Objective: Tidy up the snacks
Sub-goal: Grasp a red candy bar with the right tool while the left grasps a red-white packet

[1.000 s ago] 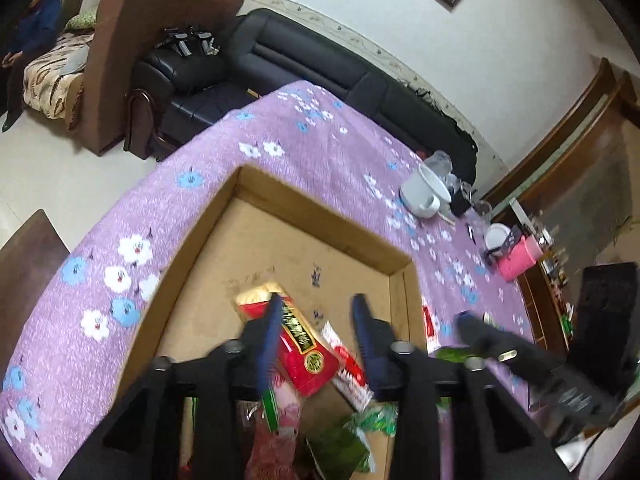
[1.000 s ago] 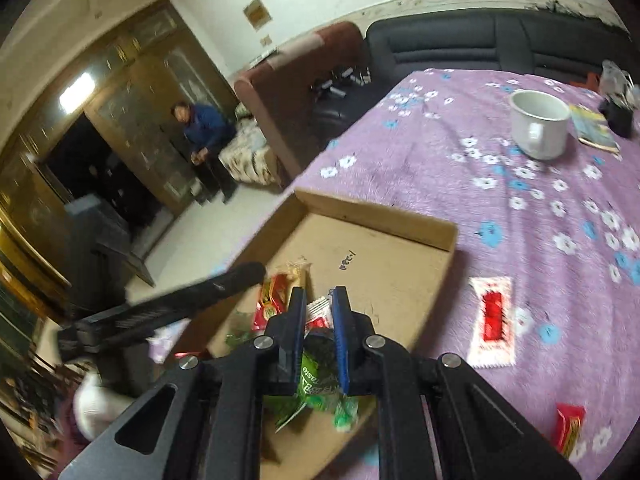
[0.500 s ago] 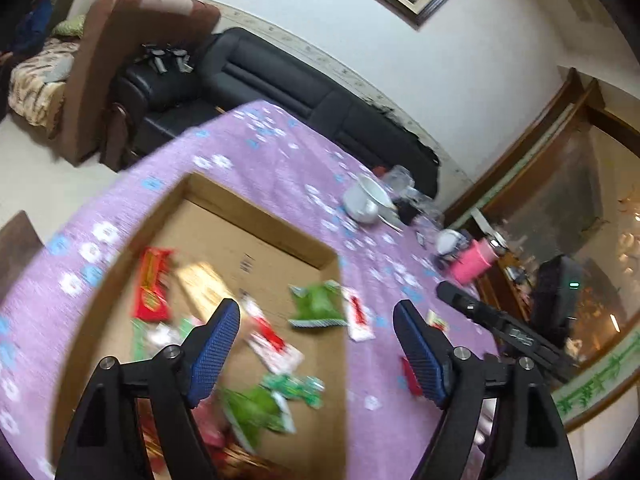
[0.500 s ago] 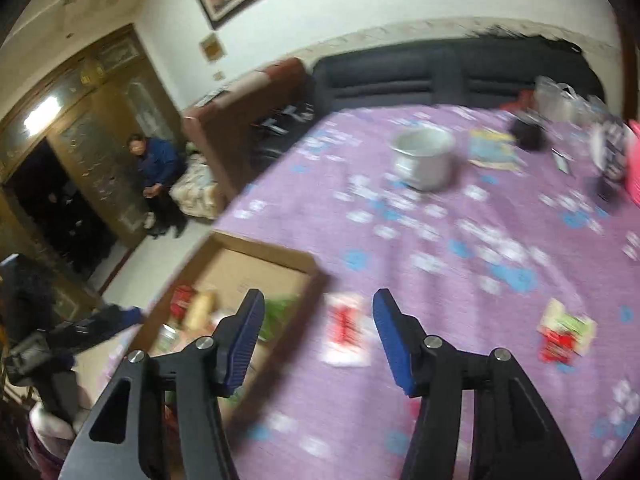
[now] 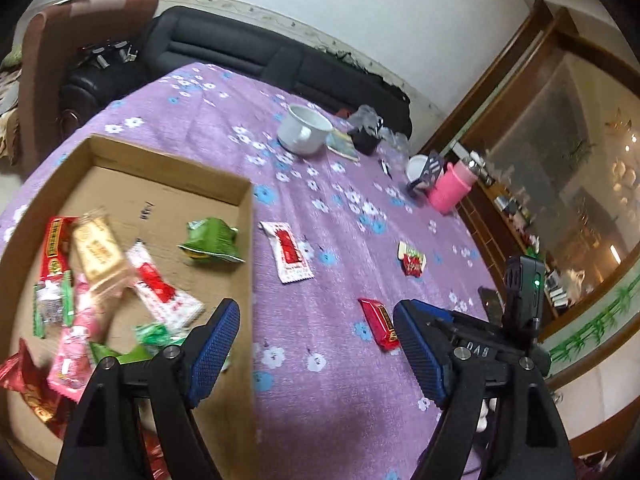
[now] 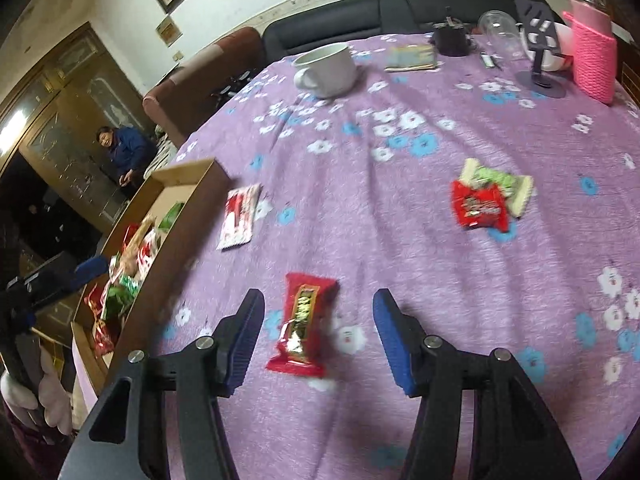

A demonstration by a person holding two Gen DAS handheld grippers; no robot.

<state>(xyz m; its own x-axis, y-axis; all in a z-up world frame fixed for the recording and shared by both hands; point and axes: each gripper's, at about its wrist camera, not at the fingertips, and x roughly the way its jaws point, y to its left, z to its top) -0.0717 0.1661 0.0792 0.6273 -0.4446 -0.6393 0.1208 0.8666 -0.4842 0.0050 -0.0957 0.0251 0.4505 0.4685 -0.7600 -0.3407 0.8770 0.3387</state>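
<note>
A shallow cardboard box [image 5: 224,178] on the purple flowered tablecloth holds several snack packets, among them a green one [image 5: 212,238]. My left gripper [image 5: 316,350] is open and empty, over the box's right edge. A white-and-red packet [image 5: 288,250], a small red-and-green pair [image 5: 412,258] and a red bar [image 5: 380,324] lie on the cloth. My right gripper [image 6: 318,338] is open, low over the red bar [image 6: 302,322], which lies between its fingers. The box [image 6: 182,184] is to its left, the white-and-red packet [image 6: 240,216] beside it, the red-and-green pair [image 6: 486,196] farther right.
A white mug [image 6: 326,68], a dark cup [image 6: 452,40], a booklet [image 6: 412,58], a clear jar [image 6: 500,32], a phone stand [image 6: 538,52] and a pink wrapped cup [image 6: 592,56] stand at the table's far side. A black sofa [image 5: 248,52] lies behind. A person [image 6: 124,148] stands at the doorway.
Both grippers opened and dropped their packets in the box, then pulled back and swung right. My right gripper now hovers over the red bar on the cloth.
</note>
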